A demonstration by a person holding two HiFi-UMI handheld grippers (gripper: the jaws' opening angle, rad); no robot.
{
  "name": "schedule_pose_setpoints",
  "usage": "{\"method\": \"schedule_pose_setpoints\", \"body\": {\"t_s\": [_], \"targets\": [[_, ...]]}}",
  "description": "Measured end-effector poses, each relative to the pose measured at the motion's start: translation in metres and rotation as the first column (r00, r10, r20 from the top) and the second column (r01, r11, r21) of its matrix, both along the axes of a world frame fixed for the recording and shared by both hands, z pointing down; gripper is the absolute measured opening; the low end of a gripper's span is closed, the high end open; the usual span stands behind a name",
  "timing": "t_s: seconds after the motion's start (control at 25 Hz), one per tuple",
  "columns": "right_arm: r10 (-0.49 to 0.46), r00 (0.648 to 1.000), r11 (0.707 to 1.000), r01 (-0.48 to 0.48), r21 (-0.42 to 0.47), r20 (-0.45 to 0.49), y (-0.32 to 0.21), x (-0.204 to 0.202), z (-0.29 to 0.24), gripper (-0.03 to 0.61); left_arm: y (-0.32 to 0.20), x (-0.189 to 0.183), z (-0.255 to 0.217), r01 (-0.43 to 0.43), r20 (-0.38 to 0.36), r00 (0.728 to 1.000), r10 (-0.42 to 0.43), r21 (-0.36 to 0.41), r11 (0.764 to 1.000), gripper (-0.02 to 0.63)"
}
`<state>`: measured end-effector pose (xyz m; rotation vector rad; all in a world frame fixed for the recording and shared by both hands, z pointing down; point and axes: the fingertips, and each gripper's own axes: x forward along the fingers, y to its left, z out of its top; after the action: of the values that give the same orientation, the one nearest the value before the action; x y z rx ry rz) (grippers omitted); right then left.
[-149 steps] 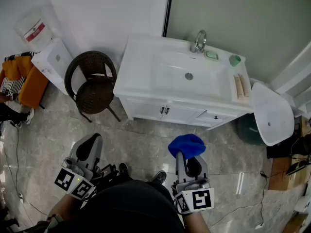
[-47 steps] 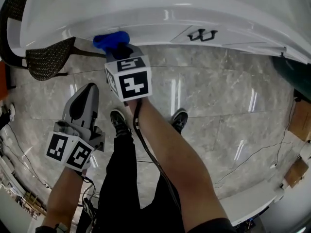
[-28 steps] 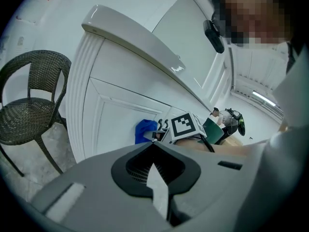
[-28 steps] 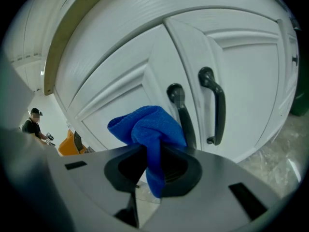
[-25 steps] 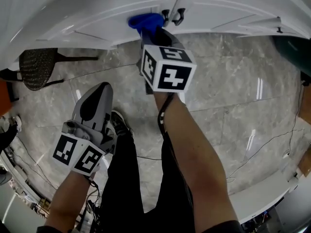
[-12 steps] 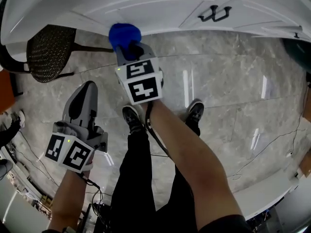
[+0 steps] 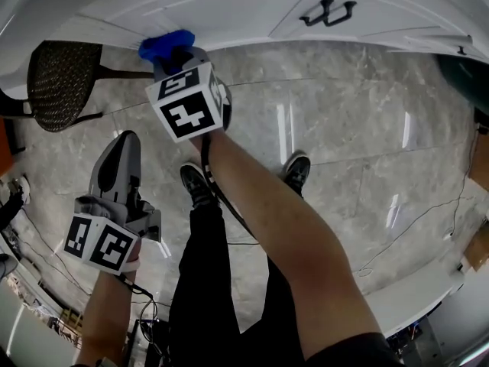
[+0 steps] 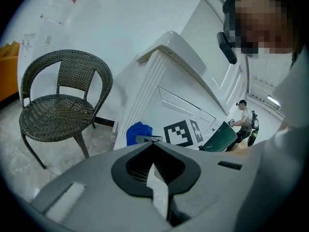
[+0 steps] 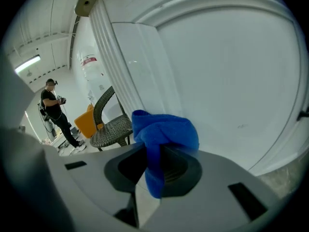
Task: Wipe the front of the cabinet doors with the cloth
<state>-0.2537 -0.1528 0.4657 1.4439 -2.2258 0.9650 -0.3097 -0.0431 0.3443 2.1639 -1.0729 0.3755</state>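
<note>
My right gripper (image 7: 173,55) is shut on a bunched blue cloth (image 7: 163,44), which is pressed against the left part of the white cabinet door (image 7: 229,10). In the right gripper view the cloth (image 9: 164,132) sticks out from between the jaws right at the door panel (image 9: 227,76). The door's two black handles (image 7: 328,10) are off to the right of the cloth. My left gripper (image 7: 122,140) hangs lower left over the floor, shut with nothing in it. From the left gripper view the cloth (image 8: 137,133) shows at the cabinet's (image 8: 166,98) corner.
A dark wicker chair (image 7: 57,82) stands just left of the cabinet, close to the cloth. A dark green object (image 7: 467,75) sits at the right end. The person's legs and shoes (image 7: 195,186) are on the grey marble floor (image 7: 359,144). Another person (image 9: 53,110) stands far off.
The right gripper has carried the cloth leftward along the door, from beside the handles a second ago to the door's left part. The left gripper has barely moved.
</note>
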Motion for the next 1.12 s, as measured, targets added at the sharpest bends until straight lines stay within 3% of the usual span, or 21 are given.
{"method": "schedule_pose_setpoints", "body": {"t_s": [0.16, 0.32, 0.56, 0.68, 0.8, 0.96, 1.12], "targets": [[0.100, 0.995, 0.995, -0.100, -0.018, -0.010, 0.005, 0.052, 0.003, 0.060, 0.004, 0.034, 0.011, -0.034, 0.020, 0.999, 0.034, -0.007, 0.999, -0.002], [0.247, 0.969, 0.969, -0.247, -0.023, -0.019, 0.007, 0.121, 0.003, 0.061, 0.006, 0.077, 0.013, -0.027, -0.041, 0.999, 0.025, -0.056, 0.998, -0.002], [0.338, 0.941, 0.940, -0.339, -0.029, -0.019, 0.020, 0.187, 0.011, 0.060, 0.022, 0.141, 0.010, -0.099, -0.080, 0.992, 0.093, -0.069, 0.993, -0.001], [0.337, 0.940, 0.941, -0.338, -0.011, -0.055, 0.027, 0.209, 0.011, 0.061, 0.028, 0.157, 0.010, -0.120, -0.079, 0.990, 0.115, -0.071, 0.990, -0.001], [0.334, 0.938, 0.942, -0.335, -0.002, -0.089, 0.034, 0.228, 0.016, 0.061, 0.027, 0.161, 0.014, -0.127, -0.067, 0.990, 0.123, -0.061, 0.990, -0.001], [0.388, 0.910, 0.919, -0.395, -0.019, -0.143, 0.046, 0.259, 0.027, 0.060, 0.015, 0.142, 0.019, -0.115, -0.038, 0.993, 0.114, -0.033, 0.993, -0.002], [0.423, 0.888, 0.901, -0.434, -0.024, -0.178, 0.054, 0.243, 0.031, 0.060, 0.002, 0.104, 0.025, -0.074, -0.018, 0.997, 0.074, -0.026, 0.997, -0.002]]}}
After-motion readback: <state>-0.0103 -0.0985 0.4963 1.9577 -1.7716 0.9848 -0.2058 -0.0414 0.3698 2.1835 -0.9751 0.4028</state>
